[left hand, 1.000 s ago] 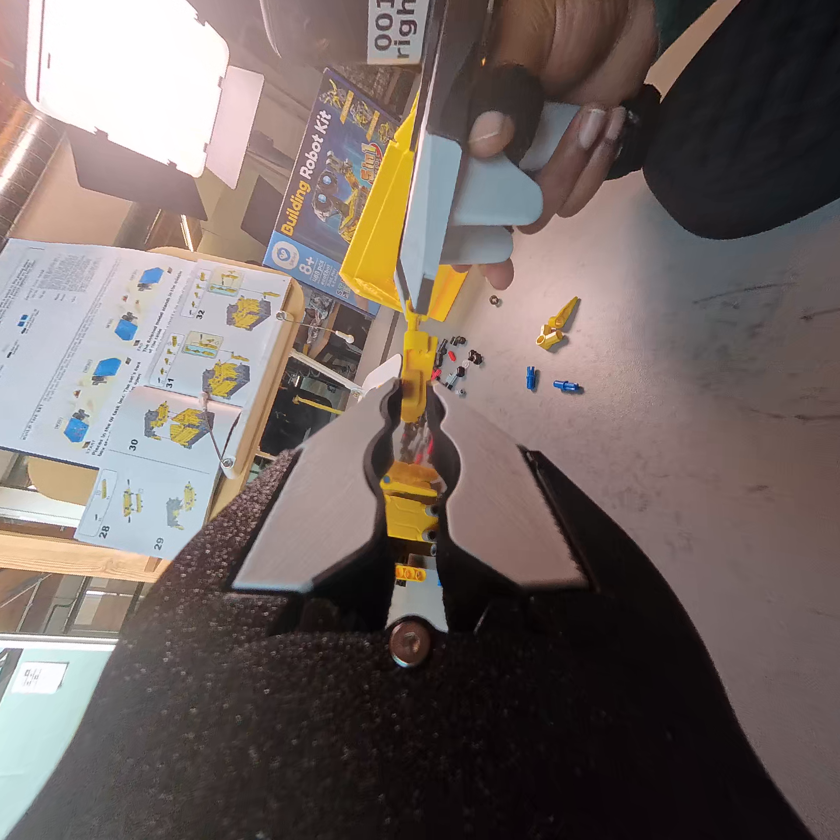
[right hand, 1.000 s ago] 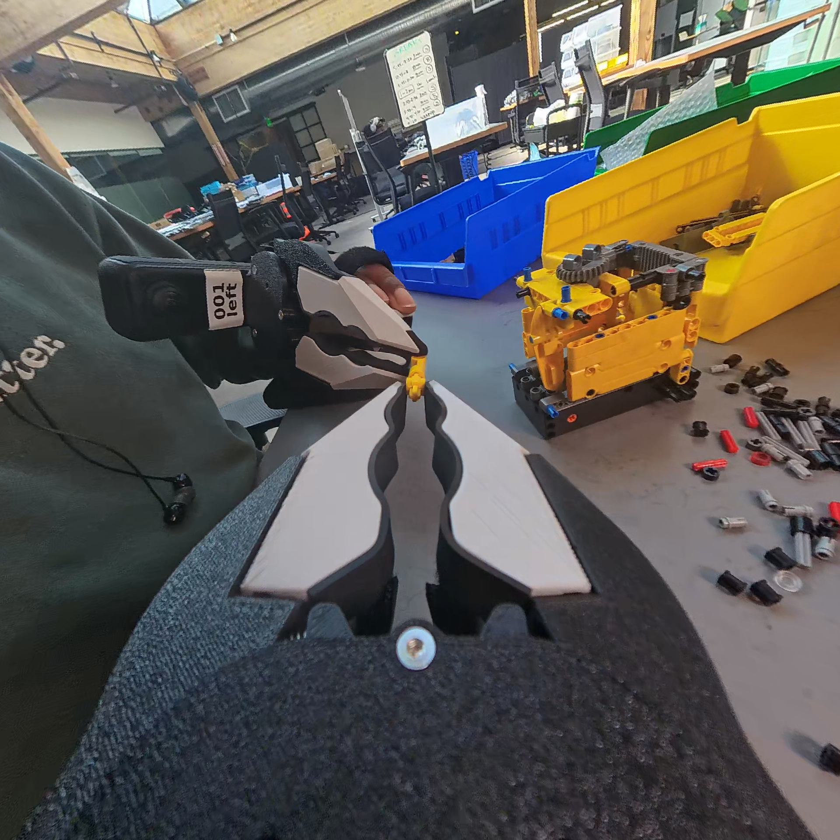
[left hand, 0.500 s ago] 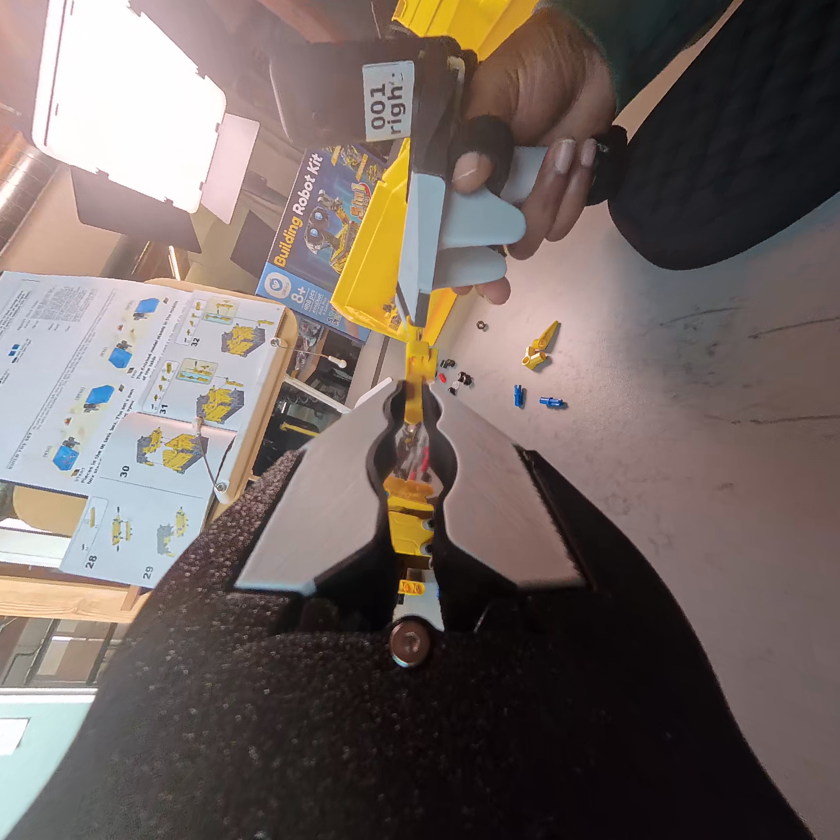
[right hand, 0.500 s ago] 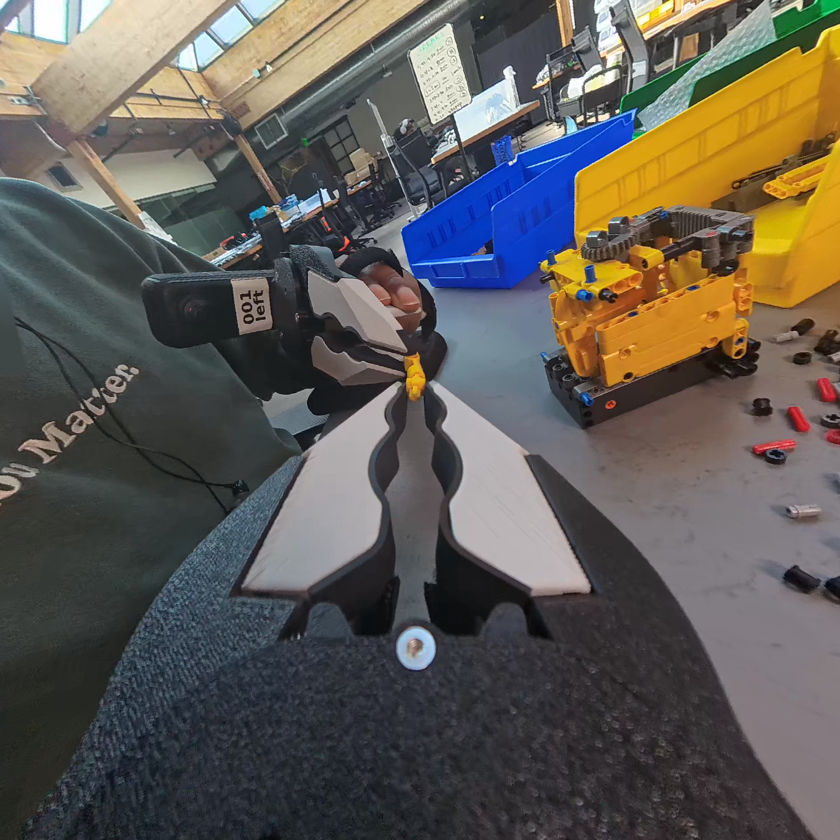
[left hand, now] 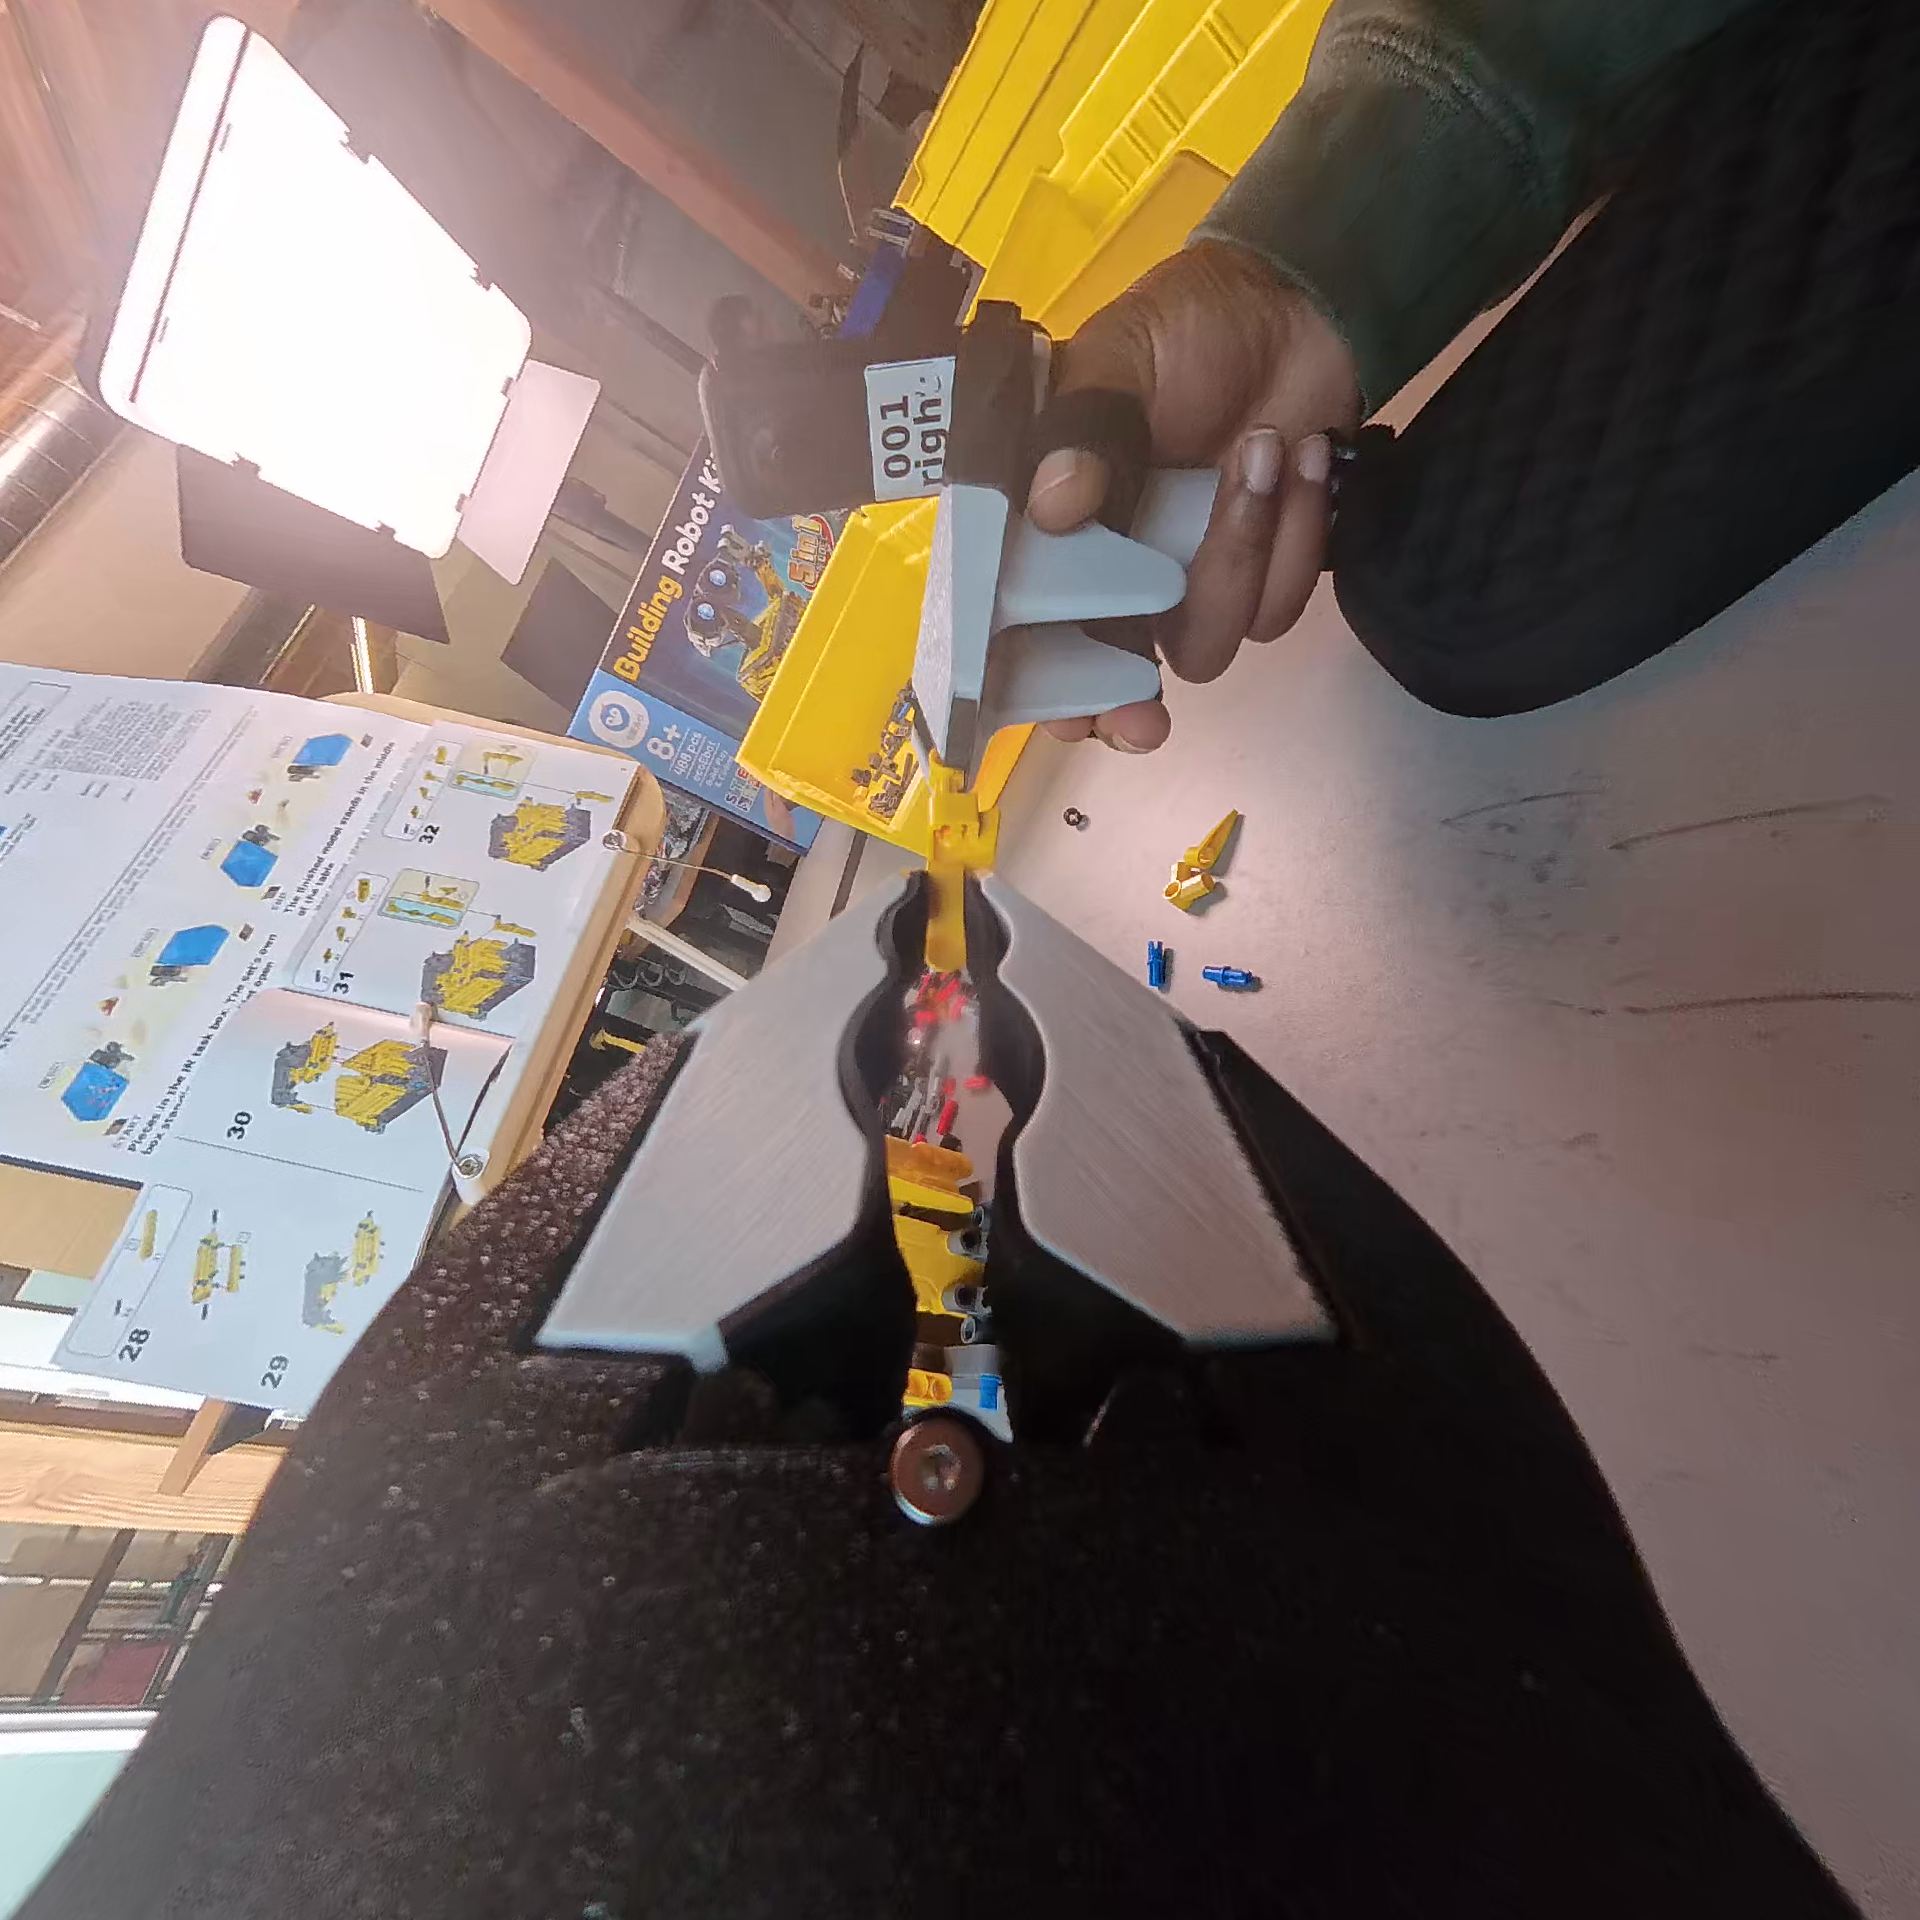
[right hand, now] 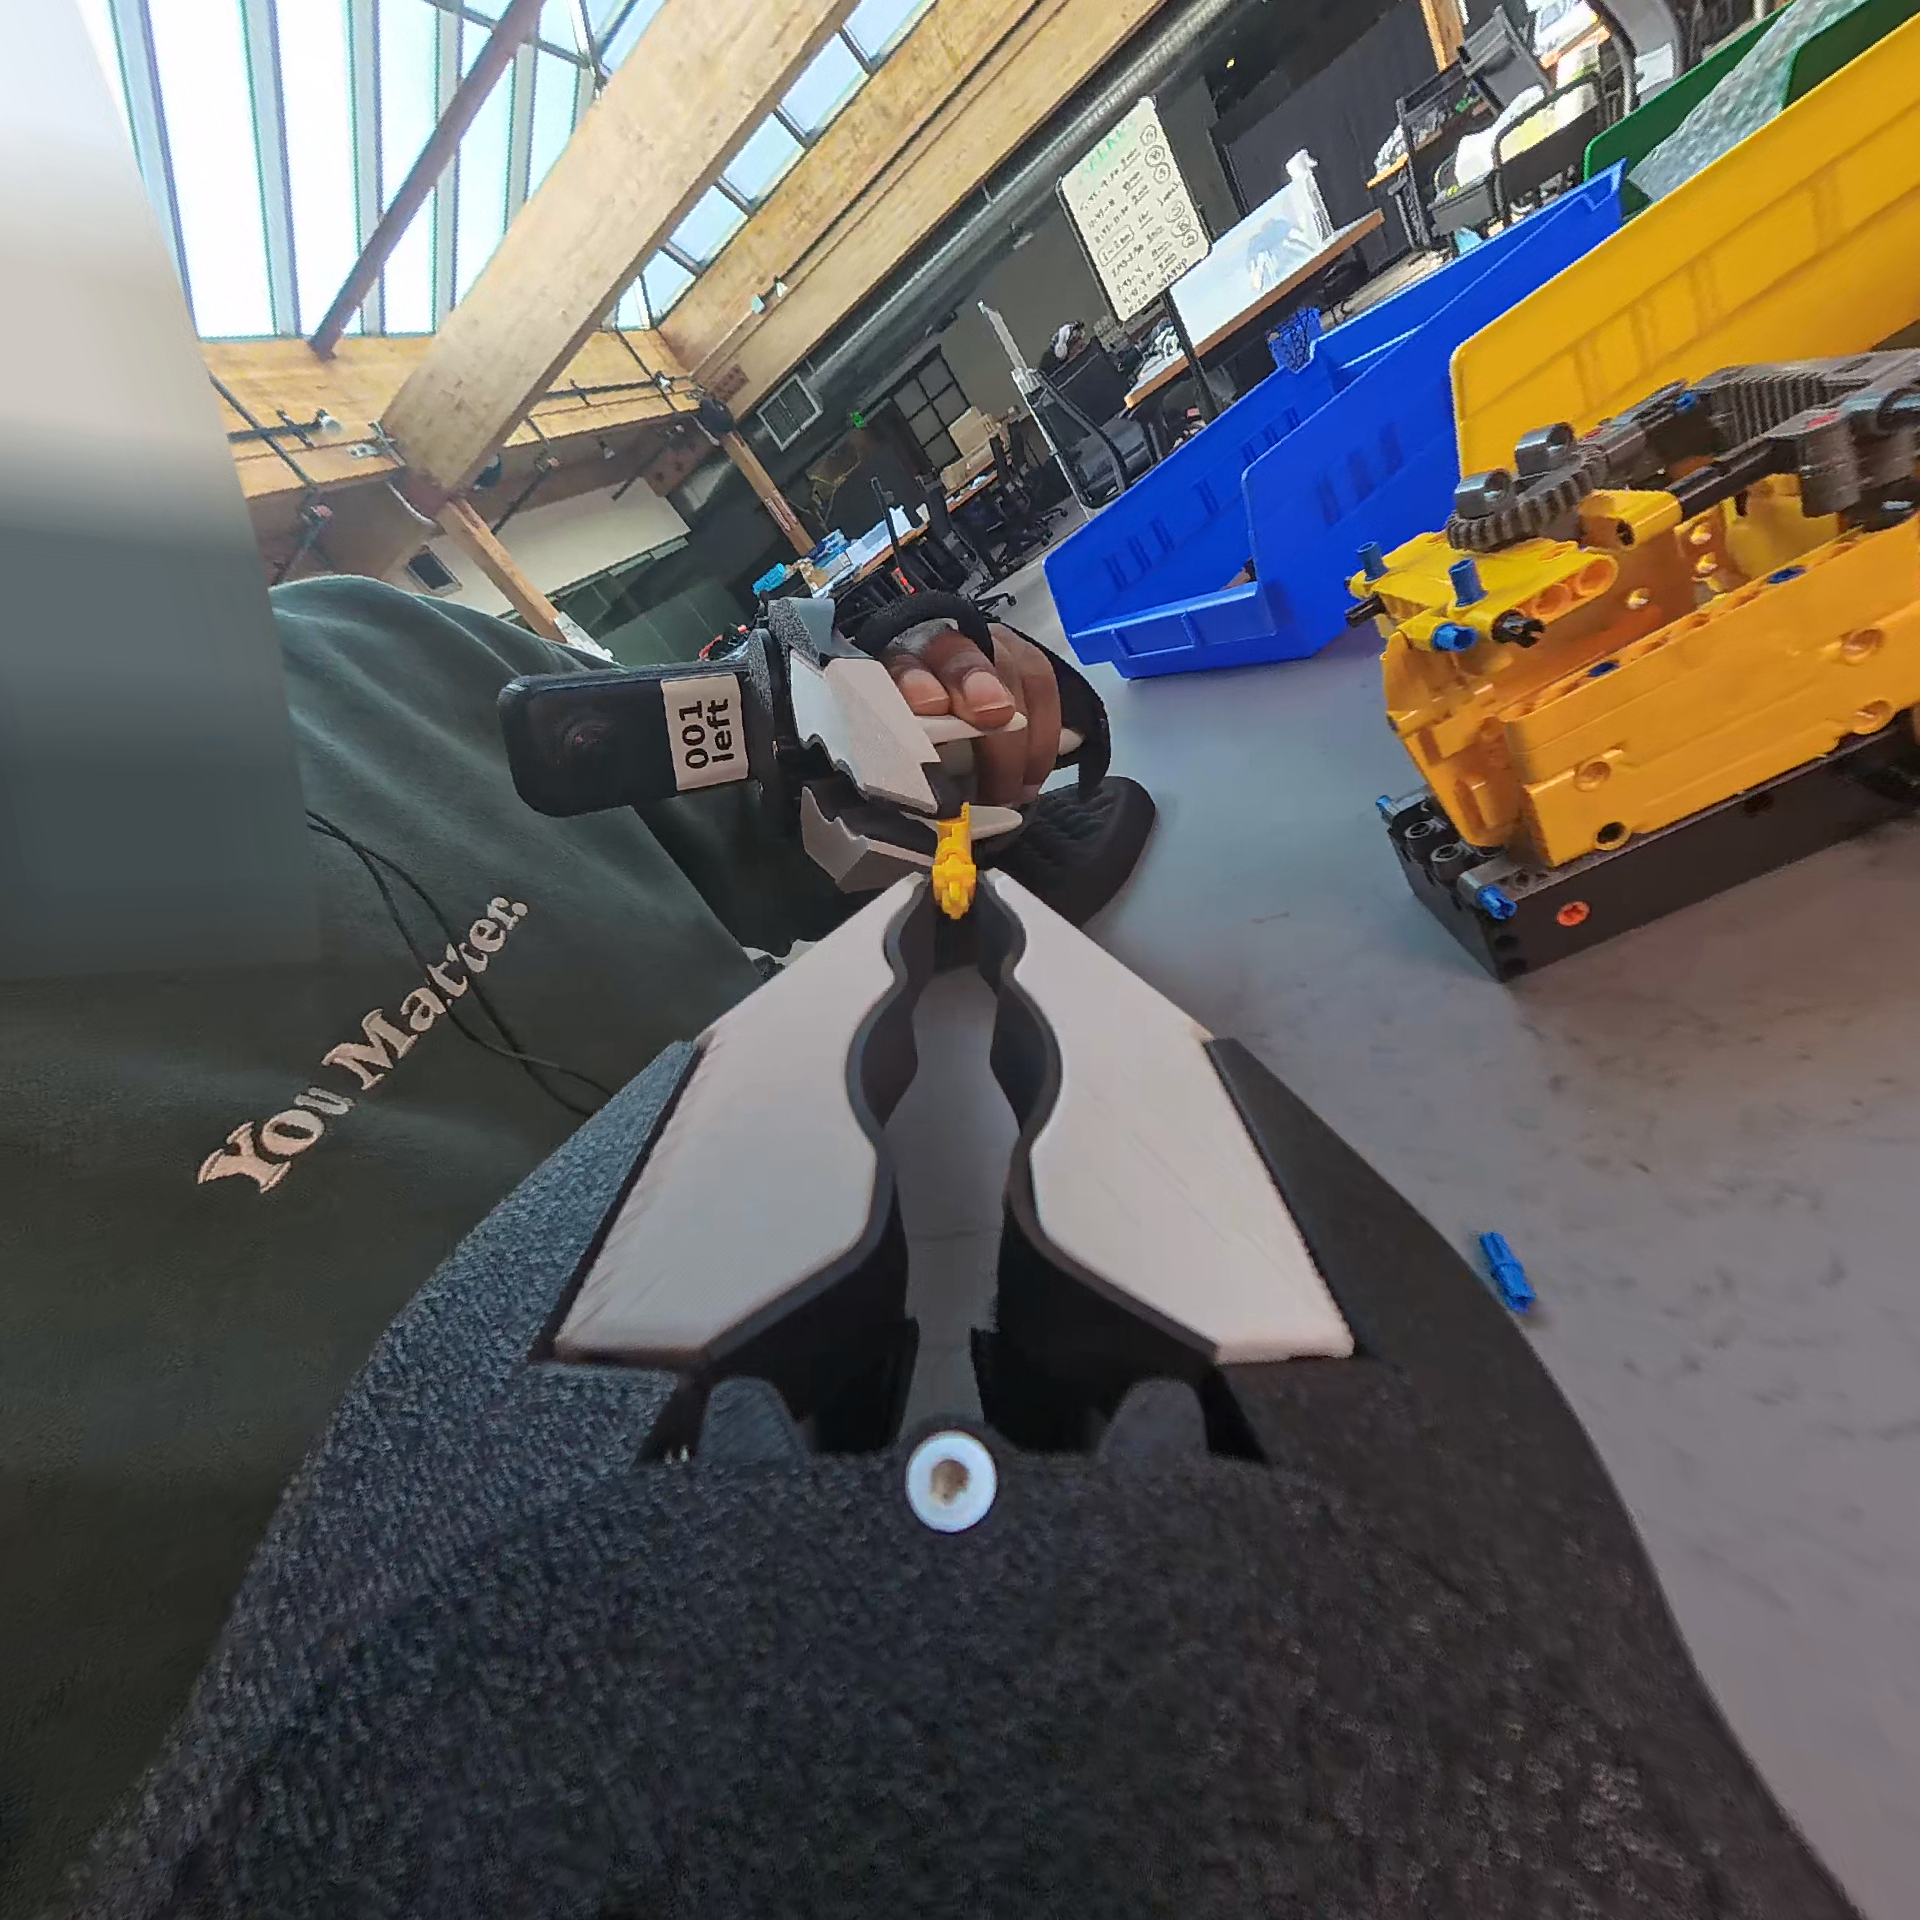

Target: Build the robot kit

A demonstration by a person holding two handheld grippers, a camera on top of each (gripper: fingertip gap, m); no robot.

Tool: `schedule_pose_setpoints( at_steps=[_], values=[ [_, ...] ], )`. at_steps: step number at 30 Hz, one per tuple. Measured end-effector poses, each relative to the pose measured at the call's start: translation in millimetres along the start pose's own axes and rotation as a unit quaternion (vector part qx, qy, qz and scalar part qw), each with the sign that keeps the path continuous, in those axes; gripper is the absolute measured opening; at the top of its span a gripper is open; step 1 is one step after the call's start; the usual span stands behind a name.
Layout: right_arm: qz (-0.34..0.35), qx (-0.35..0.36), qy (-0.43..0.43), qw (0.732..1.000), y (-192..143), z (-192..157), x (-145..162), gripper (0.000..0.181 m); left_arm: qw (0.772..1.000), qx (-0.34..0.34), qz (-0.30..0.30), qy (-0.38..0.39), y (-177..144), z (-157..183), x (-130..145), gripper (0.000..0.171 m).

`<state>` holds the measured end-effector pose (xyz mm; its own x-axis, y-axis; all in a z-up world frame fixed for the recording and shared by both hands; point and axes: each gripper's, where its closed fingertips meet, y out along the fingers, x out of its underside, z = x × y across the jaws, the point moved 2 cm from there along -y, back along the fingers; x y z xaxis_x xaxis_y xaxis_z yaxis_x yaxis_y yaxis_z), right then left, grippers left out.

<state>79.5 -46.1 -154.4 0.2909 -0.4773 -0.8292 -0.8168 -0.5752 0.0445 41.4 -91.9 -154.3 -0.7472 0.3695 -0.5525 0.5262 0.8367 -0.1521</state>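
- A small yellow brick piece (left hand: 951,862) is held in the air between the tips of both grippers, above the grey table (left hand: 1558,935); in the right wrist view it (right hand: 952,862) is seen at the point where the two tools meet.
- The left gripper (left hand: 948,894) is closed on one end of the yellow piece, its pale fingers (left hand: 790,1122) pressed almost together at the tips.
- The right gripper (right hand: 951,906) is clamped on the other end of the same piece, only a narrow gap being left between its tips.
- Each gripper is gripped by a hand (left hand: 1195,436); a dark green sleeve (left hand: 1455,187) is seen behind the right one.
- On the table just beyond the grippers, a loose yellow part (left hand: 1200,862) and two small blue pins (left hand: 1195,968) are seen lying apart from each other.
- A partly built yellow and black model (right hand: 1662,665) is stood on the table to the right in the right wrist view, with grey gears on top.
- Behind the model, a yellow bin (right hand: 1714,260) and a blue bin (right hand: 1299,520) are placed side by side.
- In the left wrist view, an open instruction booklet (left hand: 260,987) is propped on a wooden stand, a blue kit box (left hand: 686,665) is stood beside it, and a bright lamp panel (left hand: 301,281) is lit above.
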Motion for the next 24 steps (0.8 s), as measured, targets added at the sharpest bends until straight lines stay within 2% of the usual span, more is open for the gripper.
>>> schedule_pose_setpoints(
  at_steps=[3,4,5,7,8,11,13,15,17,19,21,24],
  values=[
    [-0.036,0.025,-0.001,0.999,8,7,12,0.005,0.999,0.019,0.035,0.0,0,8,-17,0.004],
    [-0.066,-0.021,-0.012,0.997,20,-8,22,0.005,0.999,0.014,0.036,0.021,4,11,-25,0.0],
    [-0.06,-0.024,-0.04,0.997,29,-15,20,0.006,0.998,-0.015,0.035,0.052,7,3,-27,0.0],
    [-0.03,-0.018,-0.045,0.998,25,-17,4,0.005,0.999,-0.021,0.039,-0.025,1,-24,-20,0.0],
    [-0.049,0.019,-0.057,0.997,22,-6,8,0.006,0.998,-0.023,0.046,-0.042,-4,-31,-17,0.0],
    [-0.058,0.033,-0.05,0.996,20,0,16,0.006,0.991,-0.013,0.042,-0.124,-5,-37,0,0.0],
    [-0.071,0.035,-0.061,0.995,21,0,16,0.006,0.984,0.005,0.017,-0.178,1,-35,18,0.0],
    [-0.08,0.059,-0.077,0.992,13,6,14,0.006,0.97,0.03,-0.002,-0.242,5,-34,36,0.0],
    [-0.07,0.089,-0.073,0.991,-1,17,9,0.006,0.945,0.067,-0.011,-0.32,9,-29,48,0.001],
    [-0.054,0.132,-0.077,0.987,-18,31,1,0.006,0.919,0.096,-0.012,-0.381,13,-24,54,0.009],
    [-0.024,0.171,-0.066,0.983,-33,44,-9,0.006,0.903,0.118,-0.019,-0.413,17,-17,59,0.017],
    [-0.005,0.222,-0.076,0.972,-46,61,-15,0.007,0.893,0.135,-0.023,-0.429,20,-10,60,0.026]
  ],
)
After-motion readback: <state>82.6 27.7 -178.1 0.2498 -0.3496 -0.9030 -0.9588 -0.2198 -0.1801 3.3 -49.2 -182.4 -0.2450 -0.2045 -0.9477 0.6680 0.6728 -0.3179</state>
